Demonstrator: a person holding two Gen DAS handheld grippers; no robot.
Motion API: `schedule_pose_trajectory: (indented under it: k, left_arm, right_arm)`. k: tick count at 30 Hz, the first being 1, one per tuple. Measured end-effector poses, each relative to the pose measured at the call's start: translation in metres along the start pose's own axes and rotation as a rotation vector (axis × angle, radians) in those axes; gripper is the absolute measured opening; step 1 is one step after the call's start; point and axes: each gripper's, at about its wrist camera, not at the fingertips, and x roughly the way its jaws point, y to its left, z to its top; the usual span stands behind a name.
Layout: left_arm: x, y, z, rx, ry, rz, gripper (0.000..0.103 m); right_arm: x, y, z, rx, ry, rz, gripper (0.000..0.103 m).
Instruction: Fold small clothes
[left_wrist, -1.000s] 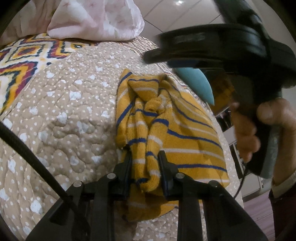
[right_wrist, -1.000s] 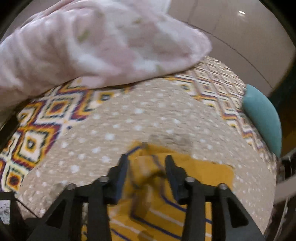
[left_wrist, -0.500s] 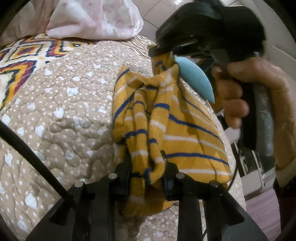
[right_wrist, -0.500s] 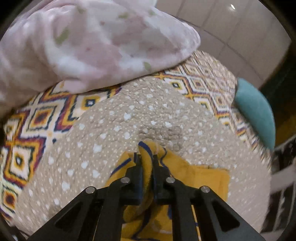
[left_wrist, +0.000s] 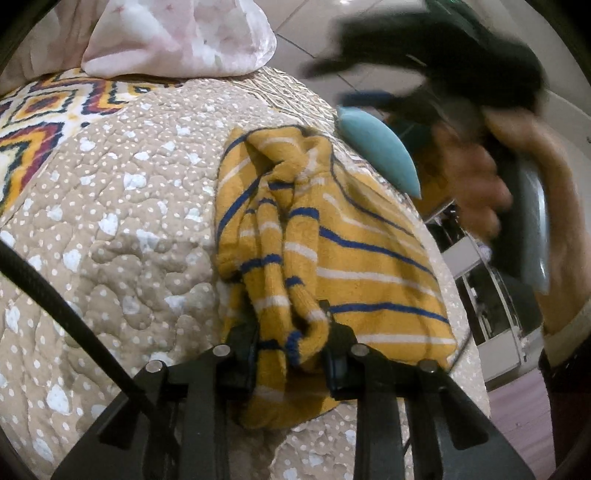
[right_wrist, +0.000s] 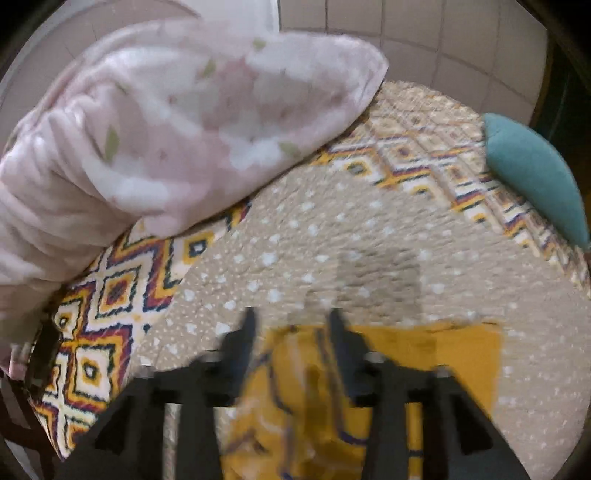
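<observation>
A small yellow garment (left_wrist: 351, 251) with blue and white stripes lies on the beige dotted quilt (left_wrist: 129, 206). Its left part is bunched into folds. My left gripper (left_wrist: 291, 332) is closed on the near end of that bunch, the pads still touching the knit while the jaws begin opening. My right gripper (right_wrist: 291, 325) hovers above the garment's far edge (right_wrist: 424, 354), blurred, its jaws opening with no cloth pinched between them. In the left wrist view a hand (left_wrist: 480, 177) holds it high at the upper right.
A pink floral pillow (right_wrist: 166, 129) lies at the far left on a sheet with a diamond pattern (right_wrist: 110, 295). A teal cushion (left_wrist: 376, 151) sits at the bed's right edge. A black cable (left_wrist: 55, 295) crosses the lower left. Floor and furniture show past the right edge.
Half a second ago the right gripper was shut on the garment's far fold and lifting it. It has since let go, opened and pulled up and away. The fold has dropped back. The left gripper stayed put.
</observation>
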Motion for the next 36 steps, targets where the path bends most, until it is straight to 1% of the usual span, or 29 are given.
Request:
schedule_pose_trajectory:
  k: [2, 5, 7, 8, 9, 10, 11, 12, 14, 16, 18, 19, 20, 21, 22, 23, 24, 25, 26, 28, 30, 32, 35, 36]
  left_arm:
    - [-0.003, 0.001, 0.001, 0.002, -0.005, -0.014, 0.032]
    - [-0.016, 0.003, 0.004, -0.006, -0.024, -0.046, 0.042]
    - [-0.030, 0.004, 0.006, -0.012, -0.046, -0.061, 0.053]
    - [-0.040, 0.004, 0.006, -0.012, -0.074, -0.061, 0.065]
    - [-0.049, 0.004, 0.009, -0.009, -0.119, -0.045, 0.075]
    - [-0.056, 0.003, 0.014, -0.009, -0.167, -0.001, 0.079]
    - [-0.059, 0.002, 0.020, -0.017, -0.192, 0.039, 0.081]
    - [-0.059, 0.002, 0.028, -0.032, -0.199, 0.064, 0.081]
    - [-0.051, -0.002, 0.047, -0.039, -0.177, 0.058, 0.084]
    - [-0.031, -0.014, 0.069, 0.019, -0.132, 0.096, 0.085]
    - [-0.008, -0.023, 0.084, 0.060, -0.081, 0.135, 0.085]
    - [0.008, -0.026, 0.091, 0.074, -0.037, 0.143, 0.084]
    - [0.019, -0.026, 0.093, 0.080, 0.012, 0.145, 0.068]
    - [0.033, -0.026, 0.097, 0.081, 0.071, 0.146, 0.046]
    - [0.046, -0.024, 0.099, 0.084, 0.148, 0.159, 0.021]
    - [0.047, -0.022, 0.098, 0.087, 0.161, 0.173, 0.021]
    - [0.042, -0.022, 0.095, 0.095, 0.144, 0.176, 0.020]
    - [0.037, -0.018, 0.090, 0.092, 0.146, 0.185, 0.020]
    - [0.034, -0.013, 0.086, 0.070, 0.150, 0.182, 0.020]
    - [0.031, 0.002, 0.079, 0.015, 0.144, 0.154, 0.020]
    - [0.028, 0.006, 0.078, -0.003, 0.130, 0.122, 0.020]
    - [0.027, 0.006, 0.077, -0.003, 0.124, 0.120, 0.022]
    - [0.016, -0.005, 0.076, 0.033, 0.109, 0.144, 0.025]
    - [0.009, -0.008, 0.073, 0.046, 0.100, 0.149, 0.028]
  right_arm:
    - [-0.020, -0.018, -0.013, 0.006, -0.019, -0.028, 0.054]
    - [-0.046, -0.061, -0.054, 0.070, -0.014, -0.071, 0.056]
    - [-0.061, -0.091, -0.089, 0.113, 0.004, -0.078, 0.056]
    - [-0.067, -0.102, -0.104, 0.134, 0.005, -0.078, 0.056]
    - [-0.075, -0.119, -0.125, 0.172, 0.003, -0.066, 0.056]
    - [-0.078, -0.133, -0.136, 0.199, 0.001, -0.049, 0.056]
    - [-0.083, -0.146, -0.152, 0.239, 0.000, -0.019, 0.057]
    - [-0.084, -0.154, -0.162, 0.263, 0.000, 0.002, 0.057]
    - [-0.085, -0.171, -0.184, 0.329, 0.003, 0.073, 0.058]
    - [-0.079, -0.184, -0.201, 0.386, -0.001, 0.167, 0.058]
    - [-0.072, -0.187, -0.209, 0.423, -0.011, 0.223, 0.059]
    - [-0.067, -0.188, -0.213, 0.447, -0.020, 0.260, 0.059]
    - [-0.064, -0.188, -0.215, 0.458, -0.028, 0.281, 0.059]
    - [-0.060, -0.187, -0.218, 0.475, -0.040, 0.307, 0.059]
    - [-0.058, -0.185, -0.220, 0.484, -0.047, 0.321, 0.059]
    - [-0.057, -0.184, -0.222, 0.490, -0.051, 0.334, 0.059]
    - [-0.056, -0.182, -0.223, 0.493, -0.055, 0.347, 0.059]
    - [-0.057, -0.182, -0.226, 0.493, -0.060, 0.363, 0.060]
    - [-0.057, -0.181, -0.228, 0.490, -0.064, 0.375, 0.062]
    - [-0.057, -0.180, -0.233, 0.478, -0.070, 0.384, 0.065]
    - [-0.055, -0.182, -0.238, 0.484, -0.069, 0.393, 0.065]
    - [-0.050, -0.184, -0.244, 0.509, -0.066, 0.419, 0.065]
    - [-0.043, -0.183, -0.248, 0.556, -0.076, 0.464, 0.065]
    - [-0.039, -0.182, -0.249, 0.569, -0.080, 0.479, 0.065]
